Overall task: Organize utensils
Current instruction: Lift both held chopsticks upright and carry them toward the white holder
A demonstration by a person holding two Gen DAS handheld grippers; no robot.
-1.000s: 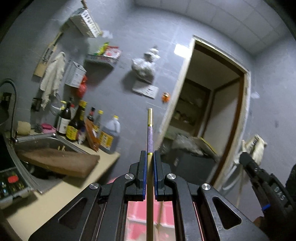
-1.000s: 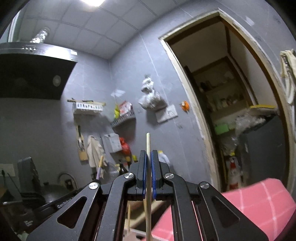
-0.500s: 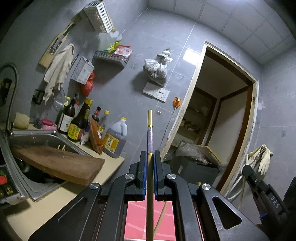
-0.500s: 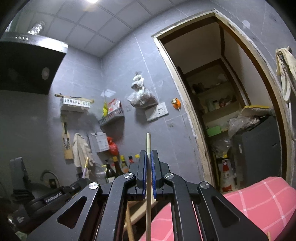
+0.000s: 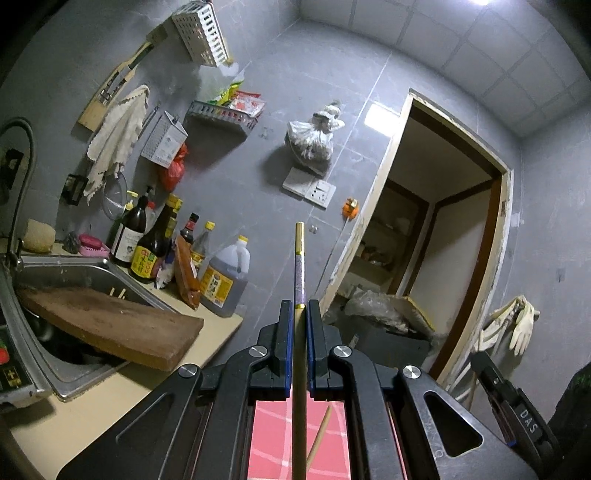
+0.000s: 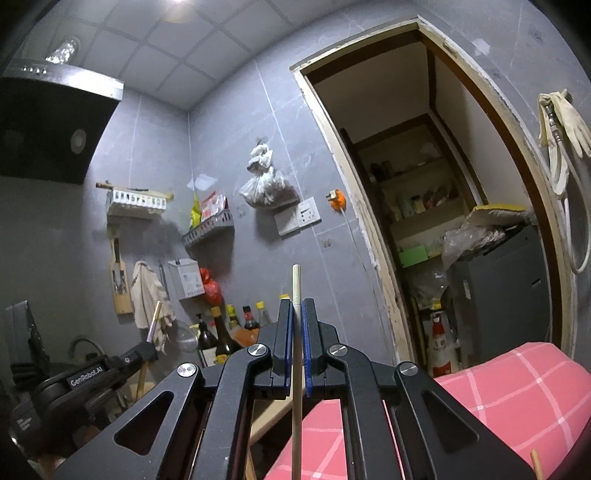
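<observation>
My left gripper [image 5: 299, 308] is shut on a chopstick [image 5: 299, 266] with a purple patterned band and gold tip, which sticks out upright past the jaws. My right gripper [image 6: 297, 306] is shut on a plain pale wooden chopstick [image 6: 296, 282], also upright. Both point level toward the grey tiled wall. Another chopstick [image 5: 320, 432] lies on the pink checked cloth [image 5: 273, 435] below the left gripper. In the right wrist view the left gripper [image 6: 146, 349] shows at lower left with its purple chopstick [image 6: 154, 321]. At the right edge of the left wrist view is the black body of the right gripper [image 5: 517, 413].
A steel sink [image 5: 74, 266] with a wooden cutting board [image 5: 110, 328] across it sits at left, with sauce bottles [image 5: 155, 240] and an oil jug [image 5: 225, 277] behind. A white wall basket [image 5: 201, 33] hangs high. An open doorway [image 6: 424, 221] is at right.
Both grippers have sunk slightly and shifted sideways, so the wall items and doorway sit differently in view. Each still grips its chopstick the same way.
</observation>
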